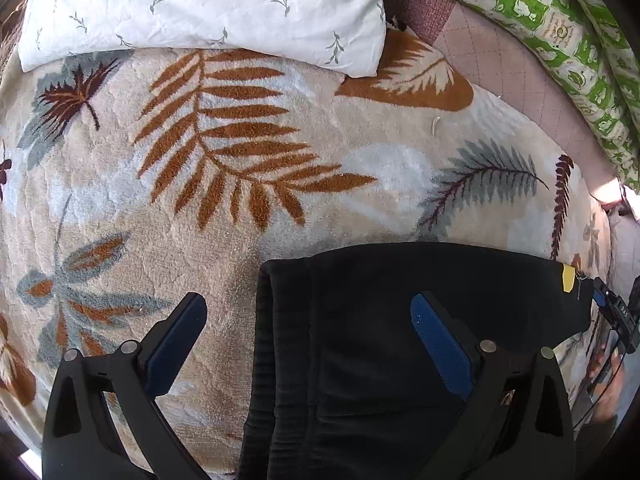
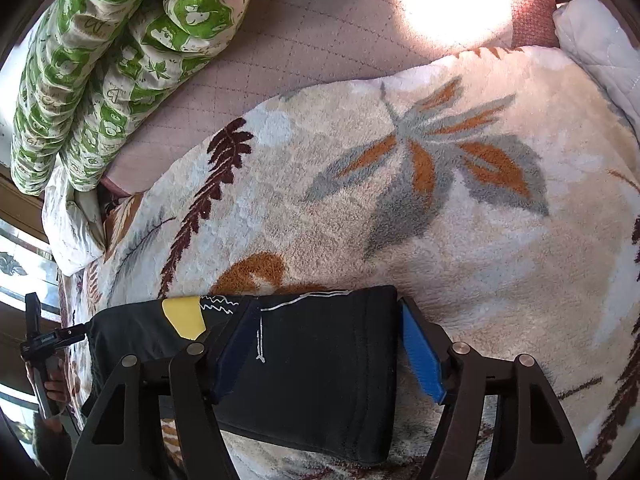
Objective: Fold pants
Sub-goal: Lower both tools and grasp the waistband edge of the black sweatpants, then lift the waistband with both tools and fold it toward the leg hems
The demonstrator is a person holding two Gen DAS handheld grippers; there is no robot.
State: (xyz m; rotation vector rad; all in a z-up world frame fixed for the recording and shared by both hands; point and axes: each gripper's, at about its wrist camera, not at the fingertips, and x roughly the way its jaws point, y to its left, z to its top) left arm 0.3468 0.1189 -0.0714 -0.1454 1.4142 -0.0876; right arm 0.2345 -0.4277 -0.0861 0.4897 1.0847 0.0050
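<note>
Black pants (image 1: 400, 340) lie flat on a leaf-print fleece blanket (image 1: 240, 140). Their ribbed band (image 1: 268, 340) faces left in the left wrist view. My left gripper (image 1: 310, 312) hovers open over that end, one finger (image 1: 180, 340) above the blanket and the other above the cloth. A yellow patch (image 2: 182, 316) and white line print (image 2: 260, 332) mark the pants (image 2: 320, 380) in the right wrist view. There my right gripper (image 2: 326, 312) is open and straddles the folded end, nothing pinched. Each view shows the other gripper at its edge (image 1: 616, 312), (image 2: 38, 340).
A white leaf-print pillow (image 1: 200, 8) lies at the head of the blanket. A green patterned quilt (image 2: 100, 72) is bunched on the pink quilted mattress (image 2: 300, 40) beside it. A hand (image 2: 56, 388) holds the far gripper near the bed edge.
</note>
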